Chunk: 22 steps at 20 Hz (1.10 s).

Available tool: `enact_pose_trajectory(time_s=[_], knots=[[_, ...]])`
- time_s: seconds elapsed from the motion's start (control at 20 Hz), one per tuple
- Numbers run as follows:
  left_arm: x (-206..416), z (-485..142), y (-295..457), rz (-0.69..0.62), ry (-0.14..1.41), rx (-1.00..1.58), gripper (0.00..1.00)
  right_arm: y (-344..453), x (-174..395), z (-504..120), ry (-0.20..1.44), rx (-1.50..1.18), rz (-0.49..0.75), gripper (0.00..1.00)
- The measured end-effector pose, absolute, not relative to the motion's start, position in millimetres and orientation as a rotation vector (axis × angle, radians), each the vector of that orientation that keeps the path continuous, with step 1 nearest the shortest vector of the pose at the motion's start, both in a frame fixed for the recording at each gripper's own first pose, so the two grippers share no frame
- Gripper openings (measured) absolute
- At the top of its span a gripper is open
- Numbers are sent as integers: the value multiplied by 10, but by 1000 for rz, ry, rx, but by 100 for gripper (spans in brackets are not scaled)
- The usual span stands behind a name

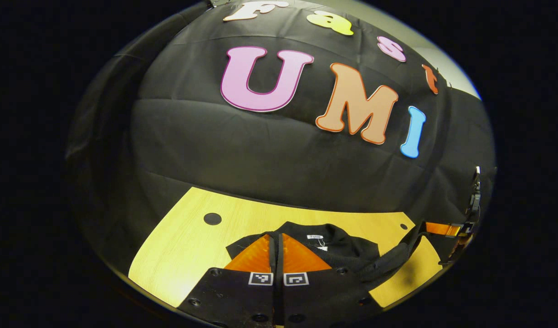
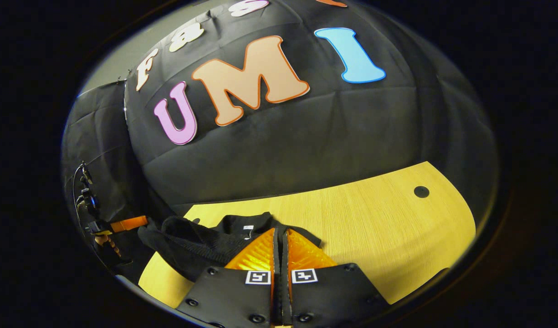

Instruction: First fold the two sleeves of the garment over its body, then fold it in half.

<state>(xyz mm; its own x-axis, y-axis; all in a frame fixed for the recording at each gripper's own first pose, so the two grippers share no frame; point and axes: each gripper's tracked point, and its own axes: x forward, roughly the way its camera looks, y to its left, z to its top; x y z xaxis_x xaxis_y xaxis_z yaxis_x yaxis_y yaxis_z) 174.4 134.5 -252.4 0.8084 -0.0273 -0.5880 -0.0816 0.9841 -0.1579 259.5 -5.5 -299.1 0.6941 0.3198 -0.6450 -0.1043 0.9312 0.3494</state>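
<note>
- Yellow wooden table (image 2: 388,228) fronts the booth's black cloth wall.
- Both grippers, left (image 1: 276,253) and right (image 2: 280,248), have their orange fingers pressed together; whether they pinch fabric I cannot tell.
- Black garment (image 1: 338,248) lies bunched just beyond them, one sleeve (image 1: 392,259) raised over the body.
- Sleeve folding looks underway; the halving remains.

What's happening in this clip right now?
A person is working a black garment on a wooden table with two handheld grippers. The left gripper and the right gripper both have their orange fingers closed together over the garment near its collar; whether fabric is pinched cannot be told. The garment lies bunched, not neatly folded.
</note>
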Motion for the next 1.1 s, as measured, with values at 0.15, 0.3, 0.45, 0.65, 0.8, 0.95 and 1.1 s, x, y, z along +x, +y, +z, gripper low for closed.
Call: enact_pose_trajectory(time_s=[0.15,0.3,0.45,0.65,0.8,0.95,1.1], knots=[[1946,-2751,1452,56,659,-134,0,-50,2883,-3235,803,292,240,2],[2072,-3029,1517,88,705,-84,0,5,3077,-3477,857,292,234,2],[2209,-3007,1796,250,635,2,29,-50,3179,-3522,836,272,167,36],[2509,-2359,1708,232,413,37,93,-242,3416,-3078,632,163,97,98],[2425,-2154,1643,210,397,110,93,-301,3293,-2756,562,125,77,98],[2295,-1698,1532,195,333,54,94,-265,2944,-2220,439,115,72,93],[1922,-984,1516,193,203,36,94,-220,2443,-1663,333,80,61,93]])
